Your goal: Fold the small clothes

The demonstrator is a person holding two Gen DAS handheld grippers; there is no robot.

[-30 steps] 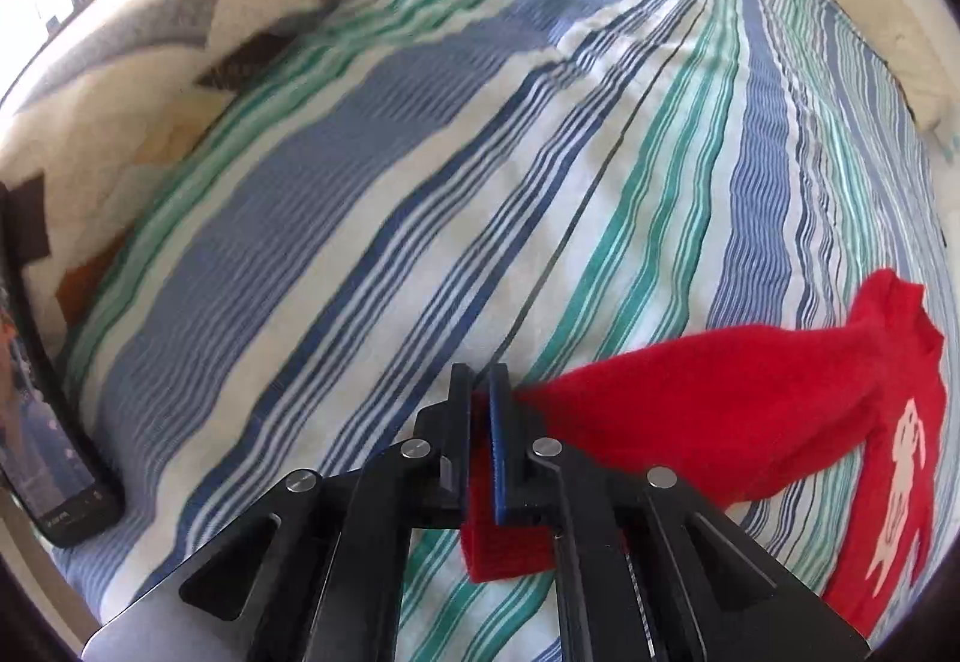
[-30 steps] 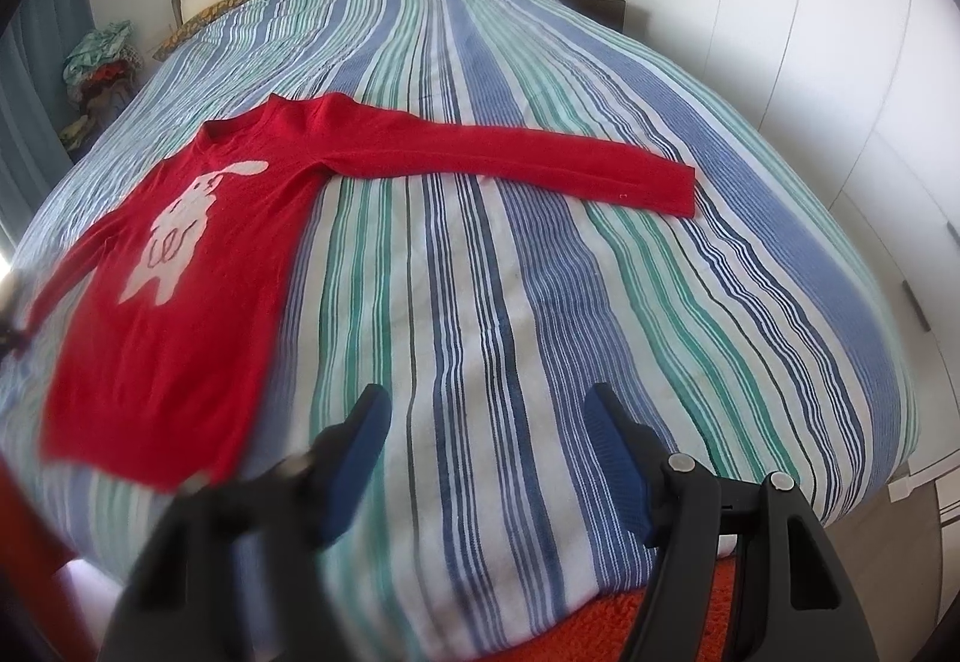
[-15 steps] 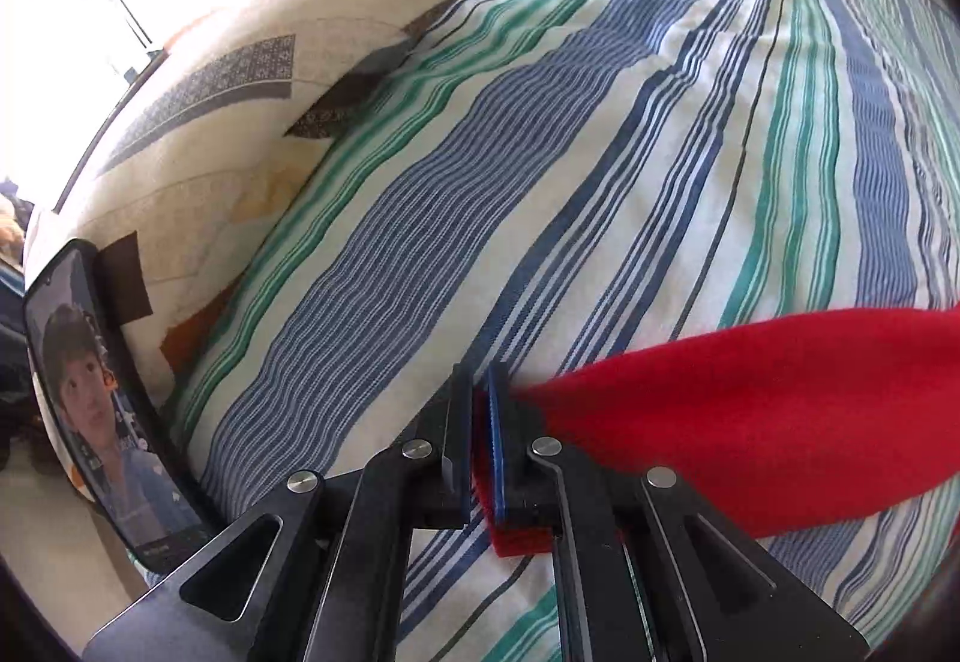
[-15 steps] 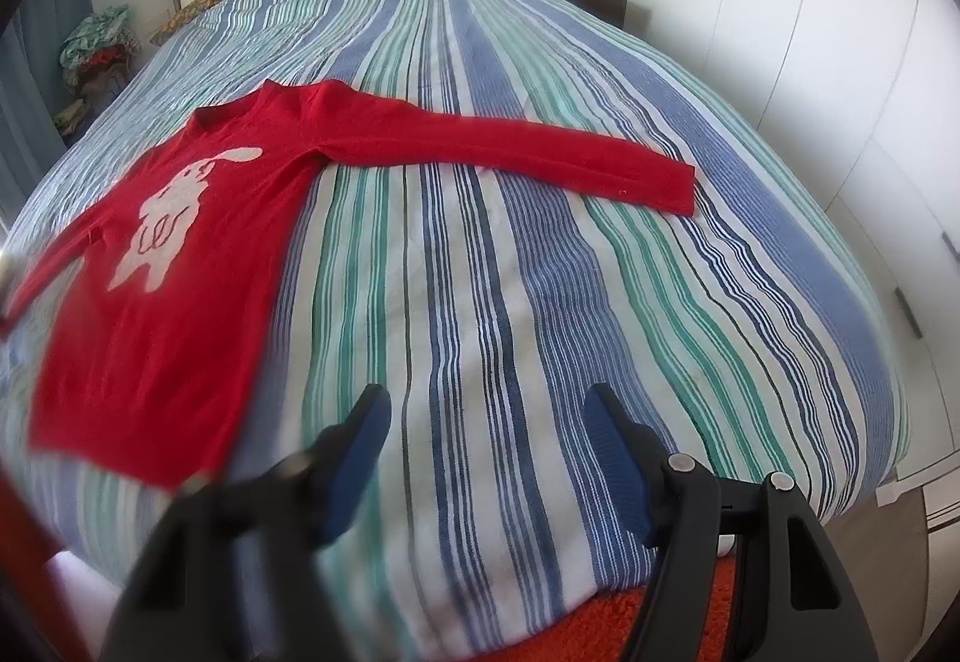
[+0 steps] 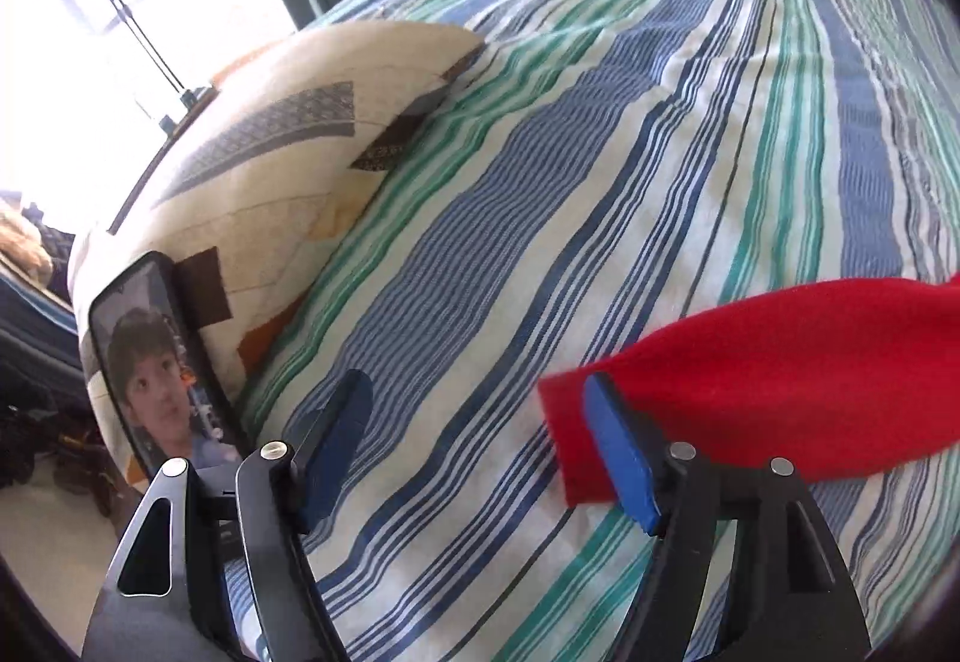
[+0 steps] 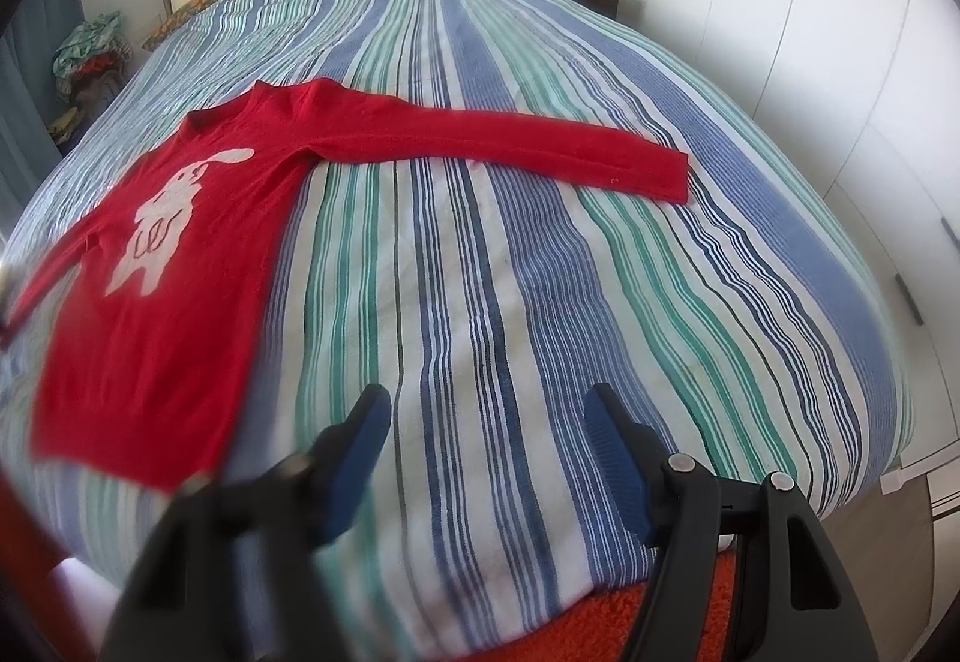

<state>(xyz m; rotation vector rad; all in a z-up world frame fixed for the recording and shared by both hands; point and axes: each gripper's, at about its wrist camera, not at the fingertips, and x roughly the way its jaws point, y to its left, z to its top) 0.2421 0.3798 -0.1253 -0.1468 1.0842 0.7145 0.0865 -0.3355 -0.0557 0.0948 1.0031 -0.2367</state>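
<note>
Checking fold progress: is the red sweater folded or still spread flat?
Spread flat. The red sweater lies face up on the striped bed, rabbit motif showing, with its sleeve stretched straight out sideways; no part is folded over.

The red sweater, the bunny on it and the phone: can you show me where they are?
red sweater [image 6: 144,350]: right wrist view, on the body below the picture.
bunny [image 6: 165,224]: right wrist view, on its white middle.
phone [image 5: 159,368]: left wrist view, on the lit screen.
</note>
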